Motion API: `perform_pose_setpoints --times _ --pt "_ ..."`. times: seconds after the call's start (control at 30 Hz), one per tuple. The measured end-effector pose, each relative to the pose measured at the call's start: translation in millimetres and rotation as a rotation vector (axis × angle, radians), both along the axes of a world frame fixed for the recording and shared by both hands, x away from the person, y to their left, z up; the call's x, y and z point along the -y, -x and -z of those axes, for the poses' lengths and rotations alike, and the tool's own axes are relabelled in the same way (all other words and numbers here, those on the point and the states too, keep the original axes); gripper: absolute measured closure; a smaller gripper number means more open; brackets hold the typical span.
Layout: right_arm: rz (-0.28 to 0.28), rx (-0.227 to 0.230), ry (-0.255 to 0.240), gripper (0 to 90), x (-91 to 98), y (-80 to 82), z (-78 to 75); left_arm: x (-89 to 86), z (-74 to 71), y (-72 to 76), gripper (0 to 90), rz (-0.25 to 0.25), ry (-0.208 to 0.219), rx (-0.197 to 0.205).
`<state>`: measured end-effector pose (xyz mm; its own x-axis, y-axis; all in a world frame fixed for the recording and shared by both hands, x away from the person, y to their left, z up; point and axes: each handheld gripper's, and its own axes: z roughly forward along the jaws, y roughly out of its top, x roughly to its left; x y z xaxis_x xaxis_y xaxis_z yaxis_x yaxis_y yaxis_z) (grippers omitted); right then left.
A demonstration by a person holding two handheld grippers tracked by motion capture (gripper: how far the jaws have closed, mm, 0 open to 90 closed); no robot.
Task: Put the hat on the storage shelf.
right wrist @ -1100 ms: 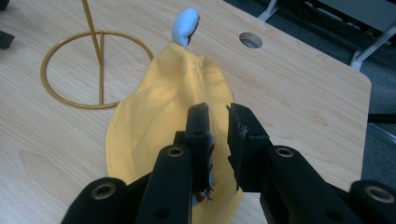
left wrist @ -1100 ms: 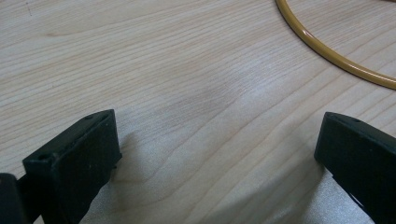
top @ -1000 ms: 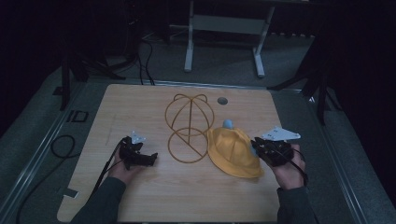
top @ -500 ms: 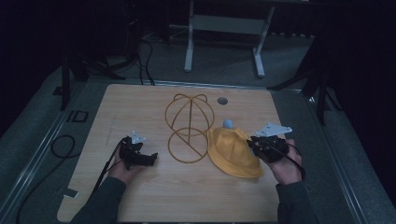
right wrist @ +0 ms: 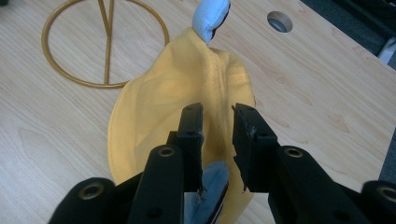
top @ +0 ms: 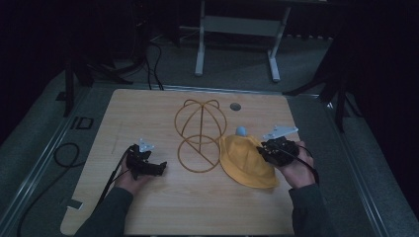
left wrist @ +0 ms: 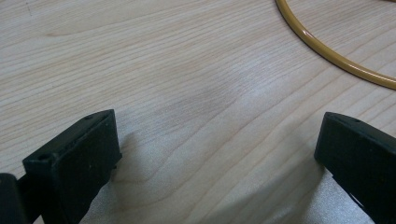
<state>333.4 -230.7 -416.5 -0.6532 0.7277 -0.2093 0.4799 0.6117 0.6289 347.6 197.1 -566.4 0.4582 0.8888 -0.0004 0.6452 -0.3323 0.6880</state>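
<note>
High view first: a yellow hat (top: 247, 163) lies flat on the wooden table (top: 148, 113), just to the right of a gold wire stand (top: 200, 136). The hat touches or nearly touches the round foot of the stand. A small light blue bit (top: 241, 131) pokes out at the far edge of the hat. The right gripper (top: 269, 152) sits over the right side of the hat. The left gripper (top: 160, 168) rests on the table to the left of the stand, well apart from the hat. The hat is not on the stand yet, so I think the main job, putting the hat on the stand, is not done.

Left gripper view next: the two black jaws stand wide apart with only bare wood between them. A curve of the gold ring (left wrist: 327, 51) shows ahead. This gripper holds nothing.

Right gripper view last: the jaws point down at the hat (right wrist: 159, 112), with a narrow gap between them. They have just been opening a little. The yellow cloth lies below them, and the pads do not press on it. The blue bit (right wrist: 211, 14) shows at the far end. I think grabbing and lifting the hat comes next.
</note>
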Motion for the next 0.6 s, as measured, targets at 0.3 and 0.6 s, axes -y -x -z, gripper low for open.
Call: perform_pose_setpoints --times 0.3,0.6 --pt "-0.011 -0.05 0.034 68.5 -8.8 -11.5 -1.7 -0.1 -0.1 0.0 0.1 0.001 -0.001 -0.001" --pt "-0.027 -0.113 0.079 61.0 -16.2 -25.0 -3.4 0.1 0.0 0.0 0.1 -0.001 0.001 0.0"
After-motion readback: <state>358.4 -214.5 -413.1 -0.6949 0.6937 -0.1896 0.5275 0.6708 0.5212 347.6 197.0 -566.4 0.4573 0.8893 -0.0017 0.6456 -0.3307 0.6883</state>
